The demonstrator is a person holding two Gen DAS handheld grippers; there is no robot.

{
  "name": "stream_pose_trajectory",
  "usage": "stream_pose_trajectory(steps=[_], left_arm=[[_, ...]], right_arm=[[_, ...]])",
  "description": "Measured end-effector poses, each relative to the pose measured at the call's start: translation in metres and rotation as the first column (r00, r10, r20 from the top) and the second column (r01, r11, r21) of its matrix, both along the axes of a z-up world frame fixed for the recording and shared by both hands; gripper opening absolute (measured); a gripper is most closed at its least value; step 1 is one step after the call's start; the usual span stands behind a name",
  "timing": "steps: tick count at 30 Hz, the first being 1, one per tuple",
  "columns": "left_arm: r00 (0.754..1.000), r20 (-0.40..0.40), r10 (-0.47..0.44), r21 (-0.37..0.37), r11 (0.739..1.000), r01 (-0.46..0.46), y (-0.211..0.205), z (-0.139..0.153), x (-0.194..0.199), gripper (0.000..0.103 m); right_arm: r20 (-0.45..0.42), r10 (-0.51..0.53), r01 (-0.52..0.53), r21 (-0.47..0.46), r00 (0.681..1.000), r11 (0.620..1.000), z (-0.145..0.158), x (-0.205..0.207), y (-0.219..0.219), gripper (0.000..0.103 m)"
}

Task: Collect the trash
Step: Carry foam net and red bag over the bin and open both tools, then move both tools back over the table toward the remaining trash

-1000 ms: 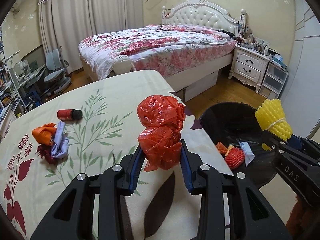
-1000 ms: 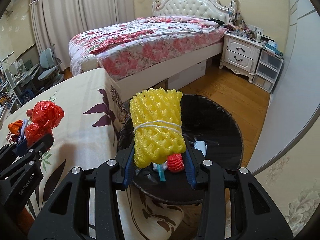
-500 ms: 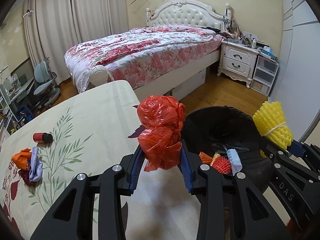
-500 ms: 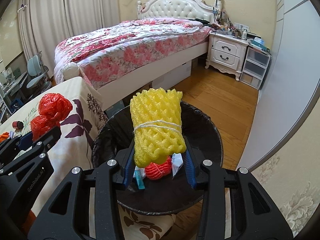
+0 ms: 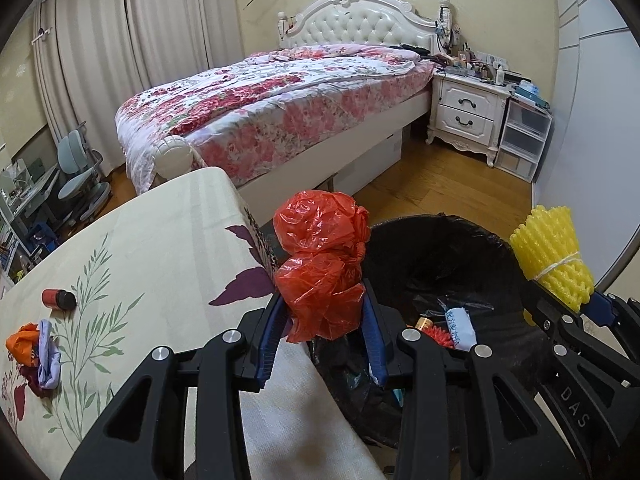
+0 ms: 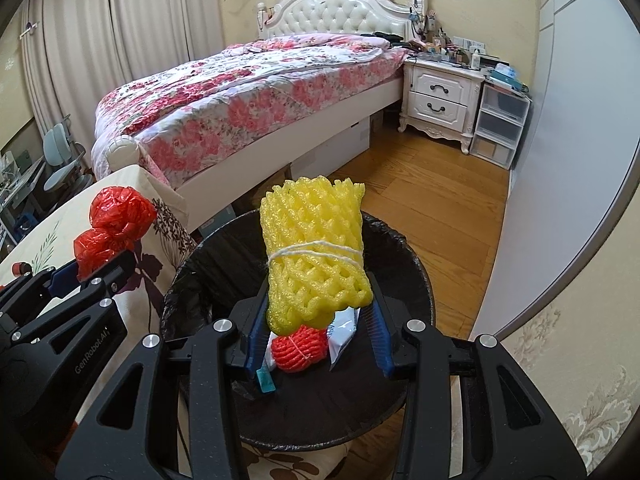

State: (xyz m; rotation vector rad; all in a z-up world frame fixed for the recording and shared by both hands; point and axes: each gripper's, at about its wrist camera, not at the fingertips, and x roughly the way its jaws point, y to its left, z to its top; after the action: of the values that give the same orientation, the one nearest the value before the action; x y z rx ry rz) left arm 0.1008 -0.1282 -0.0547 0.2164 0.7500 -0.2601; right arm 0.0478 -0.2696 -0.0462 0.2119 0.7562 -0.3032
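Fingers of the left gripper (image 5: 323, 334) are clamped on a crumpled red plastic bag (image 5: 322, 270), blue pads pressing its lower lobe from both sides; the bag sits upright above the pads. Fingers of the right gripper (image 6: 318, 334) are clamped on a yellow foam net bundle (image 6: 316, 254), tied around its middle with white string and standing upright between the pads.

Left-wrist view: the red plastic bag is held over the edge of the desk (image 5: 168, 248), where the floral cloth meets the rim of the bin (image 5: 440, 256). Right-wrist view: the yellow foam net bundle is held directly above the bin's opening.

The bin is lined with a black bag and stands on the floor just beside the desk. It contains a red foam net ball (image 6: 298, 348), a white wrapper (image 6: 342, 330) and a teal item (image 6: 266, 380).

On the desk, well apart from the grippers, lie a small red bottle with a black cap (image 5: 58, 299) and a heap of orange, lilac and dark red scraps (image 5: 34, 354).

Beyond the desk and bin: wooden floor (image 6: 436, 204), a bed with a floral cover (image 5: 280, 100), and a white nightstand (image 6: 440, 98).
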Motion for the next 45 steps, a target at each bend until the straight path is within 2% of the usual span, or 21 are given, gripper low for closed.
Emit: stream_pose_trajectory(steps=[3,8,14,19,30,39,45], left_arm=[[1.0,-0.015,-0.013,0.012,1.0,0.013,-0.004,-0.004,0.002,0.046],[1.0,-0.009,-0.008,0.022,1.0,0.008,-0.005,-0.007,0.001,0.07],[1.0,0.004,0.024,0.02,0.999,-0.025,0.001,-0.002,0.0,0.08],[0.998,0.028,0.06,0.016,0.998,-0.061,0.019,0.006,-0.007,0.082],[0.983,0.051,0.175,0.029,0.984,-0.176,0.079,0.015,-0.023,0.083],[0.953,0.063,0.297,0.031,0.954,-0.3,0.148,0.024,-0.034,0.083],[0.922,0.065,0.383,0.026,0.923,-0.385,0.196,0.029,-0.038,0.083]], right_arm=[[-0.002,-0.012,0.012,-0.01,1.0,1.0,-0.003,0.001,-0.003,0.046],[-0.005,-0.035,0.035,-0.015,0.999,0.999,-0.007,-0.001,-0.008,0.054],[-0.013,-0.052,0.052,-0.023,0.999,0.998,-0.009,-0.004,-0.009,0.06],[-0.012,-0.052,0.052,-0.029,0.999,0.998,-0.007,-0.008,-0.006,0.069],[-0.004,0.028,-0.028,-0.017,1.0,0.999,0.001,-0.007,0.03,0.07],[0.001,0.144,-0.144,0.0,0.99,0.99,0.008,0.001,0.084,0.07],[0.001,0.239,-0.239,-0.004,0.971,0.971,0.013,0.01,0.128,0.07]])
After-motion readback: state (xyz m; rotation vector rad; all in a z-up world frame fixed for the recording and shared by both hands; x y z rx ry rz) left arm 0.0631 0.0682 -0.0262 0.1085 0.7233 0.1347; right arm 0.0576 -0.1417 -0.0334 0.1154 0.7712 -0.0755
